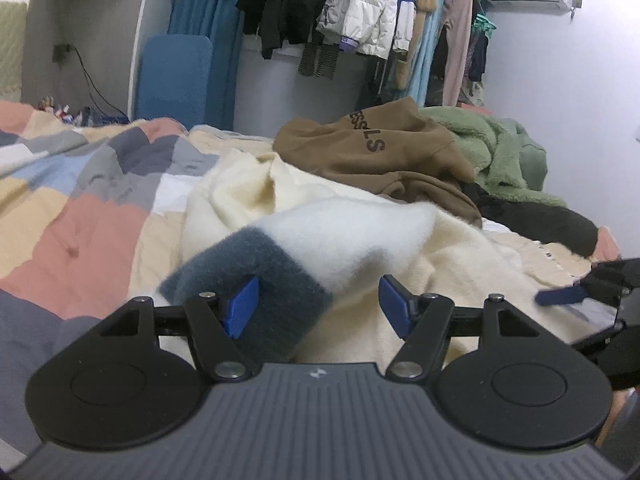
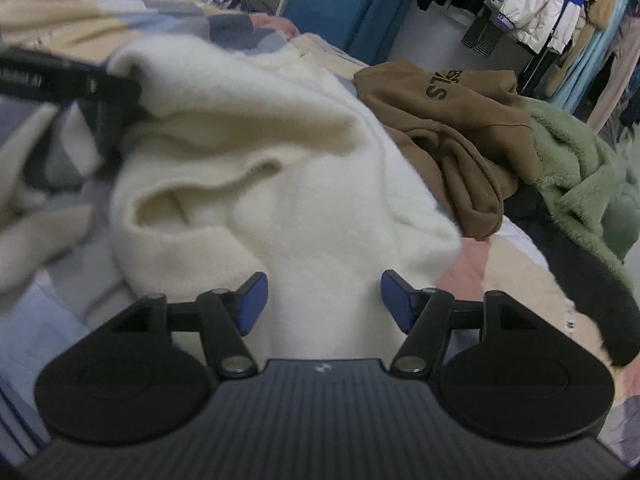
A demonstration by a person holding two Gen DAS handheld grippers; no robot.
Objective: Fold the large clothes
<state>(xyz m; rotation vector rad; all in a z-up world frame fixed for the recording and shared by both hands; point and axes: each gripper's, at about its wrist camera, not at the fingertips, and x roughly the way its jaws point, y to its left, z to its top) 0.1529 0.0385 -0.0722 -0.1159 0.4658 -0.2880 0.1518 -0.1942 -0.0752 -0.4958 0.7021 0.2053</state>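
A fluffy cream sweater point(image 1: 440, 272) lies rumpled on the bed. Its sleeve, white with a grey-blue cuff point(image 1: 260, 264), crosses in front of my left gripper point(image 1: 316, 304). That gripper is open; the cuff sits by its left pad and the sleeve runs loosely between the fingers. In the right wrist view the sweater point(image 2: 280, 140) fills the middle. My right gripper point(image 2: 324, 302) is open over it, with cream fabric lying between the pads and not pinched. The right gripper's blue finger point(image 1: 560, 296) shows at the left view's right edge. The left gripper's black body point(image 2: 60, 84) shows at the far left.
A brown hoodie point(image 1: 380, 148) with dark lettering, a green fleece point(image 1: 500, 152) and a black garment point(image 1: 540, 220) are piled behind the sweater. The patchwork quilt point(image 1: 80, 200) covers the bed to the left. Clothes hang on a rail point(image 1: 360, 8) at the back wall.
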